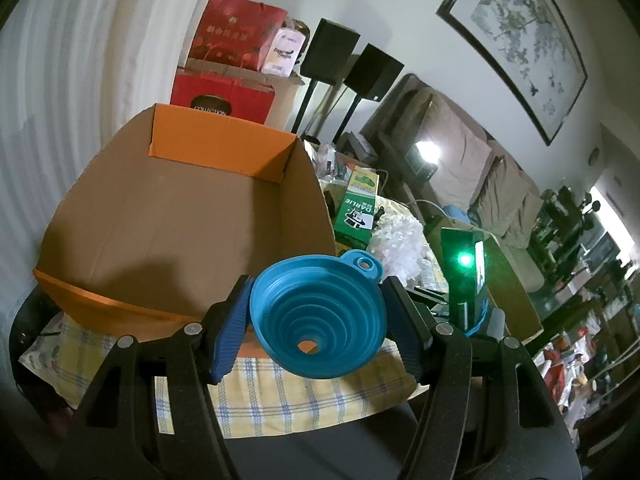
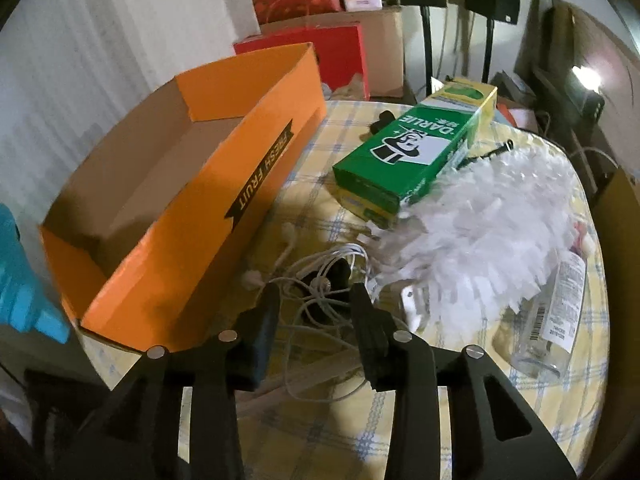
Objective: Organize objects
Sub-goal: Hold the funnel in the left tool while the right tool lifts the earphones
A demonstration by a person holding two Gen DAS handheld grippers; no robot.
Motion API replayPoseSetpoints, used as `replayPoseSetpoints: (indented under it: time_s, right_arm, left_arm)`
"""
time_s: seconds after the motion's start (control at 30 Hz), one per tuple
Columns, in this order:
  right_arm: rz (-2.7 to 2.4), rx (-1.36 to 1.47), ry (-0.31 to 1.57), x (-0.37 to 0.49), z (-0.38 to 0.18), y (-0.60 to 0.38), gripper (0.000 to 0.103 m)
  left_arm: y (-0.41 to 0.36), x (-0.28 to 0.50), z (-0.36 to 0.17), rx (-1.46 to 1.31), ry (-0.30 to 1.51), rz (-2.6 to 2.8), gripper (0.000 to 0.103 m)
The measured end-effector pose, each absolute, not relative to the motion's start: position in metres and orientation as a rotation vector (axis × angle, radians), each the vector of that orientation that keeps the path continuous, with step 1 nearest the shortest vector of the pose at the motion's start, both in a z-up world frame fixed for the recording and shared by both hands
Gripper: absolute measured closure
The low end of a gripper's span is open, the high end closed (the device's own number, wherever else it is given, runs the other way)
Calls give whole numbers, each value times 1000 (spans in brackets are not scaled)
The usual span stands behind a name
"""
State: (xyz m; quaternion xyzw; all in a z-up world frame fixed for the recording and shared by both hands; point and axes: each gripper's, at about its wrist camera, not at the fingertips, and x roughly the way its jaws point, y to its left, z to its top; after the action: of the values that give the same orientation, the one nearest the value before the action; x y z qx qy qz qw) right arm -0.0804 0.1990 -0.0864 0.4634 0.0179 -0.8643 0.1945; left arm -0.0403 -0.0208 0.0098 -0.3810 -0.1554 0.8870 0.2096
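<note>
My left gripper (image 1: 318, 320) is shut on a blue collapsible funnel (image 1: 320, 312) and holds it just before the near rim of the open orange cardboard box (image 1: 180, 200), which looks empty. The funnel's tip also shows at the left edge of the right wrist view (image 2: 20, 280). My right gripper (image 2: 314, 300) is open and empty, low over a tangle of white earphone cable (image 2: 320, 276) on the checked tablecloth (image 2: 440, 400), next to the box (image 2: 224, 184).
On the table right of the box lie a green Darlie toothpaste carton (image 2: 412, 152), a white fluffy duster (image 2: 480, 232), a clear plastic bottle (image 2: 556, 312) and a small black object (image 2: 382, 120). Red bags (image 1: 236, 36), speakers and a sofa stand behind.
</note>
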Motion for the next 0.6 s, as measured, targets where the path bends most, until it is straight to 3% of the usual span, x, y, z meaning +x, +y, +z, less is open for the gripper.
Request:
replayPoseSetpoints:
  time_s: [0.07, 0.1, 0.43, 0.6]
  right_arm:
    - [-2428, 1308, 50, -81, -90, 199, 80]
    - [-2435, 1304, 49, -81, -90, 199, 94]
    - [-2434, 1163, -199, -76, -52, 225, 101]
    - [-2475, 1066, -198, -70, -11, 230, 101]
  left_arm:
    - [-21, -40, 8, -1064, -436, 2463, 41]
    - [-21, -40, 9, -1063, -434, 2464, 41]
    - [-24, -42, 11, -1046, -447, 2473, 41]
    - [-26, -42, 16, -1036, -448, 2477, 41]
